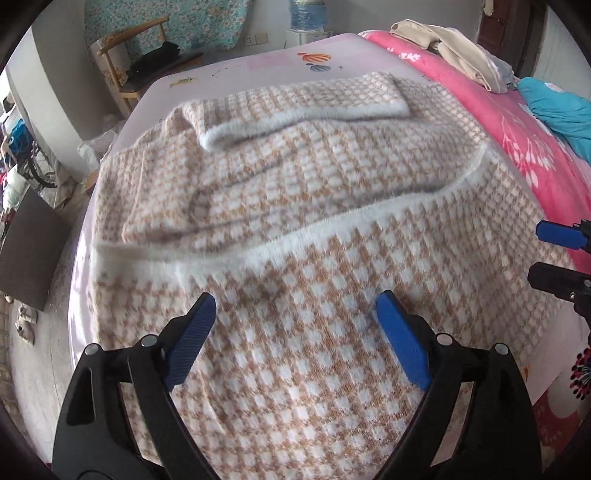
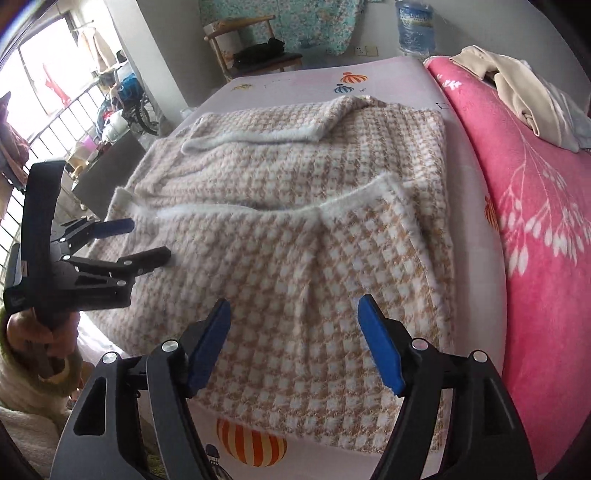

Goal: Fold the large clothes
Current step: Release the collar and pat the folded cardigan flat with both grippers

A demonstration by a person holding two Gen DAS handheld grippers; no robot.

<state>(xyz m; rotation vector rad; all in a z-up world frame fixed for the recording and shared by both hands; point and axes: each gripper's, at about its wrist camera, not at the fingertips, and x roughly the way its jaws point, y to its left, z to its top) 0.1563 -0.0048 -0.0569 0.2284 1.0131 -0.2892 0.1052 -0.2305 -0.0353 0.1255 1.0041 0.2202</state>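
Checked knit garment folded on the bed, both grippers above it with jaws apart.

The left gripper point(image 1: 295, 306) and right gripper point(image 2: 293, 310) hold nothing; the garment point(image 1: 295, 206) lies on the pale sheet point(image 2: 295, 81), one sleeve across its top. Only the right wrist view shows the hand point(image 2: 33, 328) gripping the left tool, the window railing and a water bottle point(image 2: 413, 26). One pink blanket point(image 2: 535, 221) lies beside, one chair point(image 2: 251, 44) beyond.

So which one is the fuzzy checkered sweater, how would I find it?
Find the bed with the pale lilac sheet printed with balloons, beside the pink flowered blanket. The checkered sweater lies spread on that sheet. It is the only tan-and-white checked thing there, with fluffy white edging.
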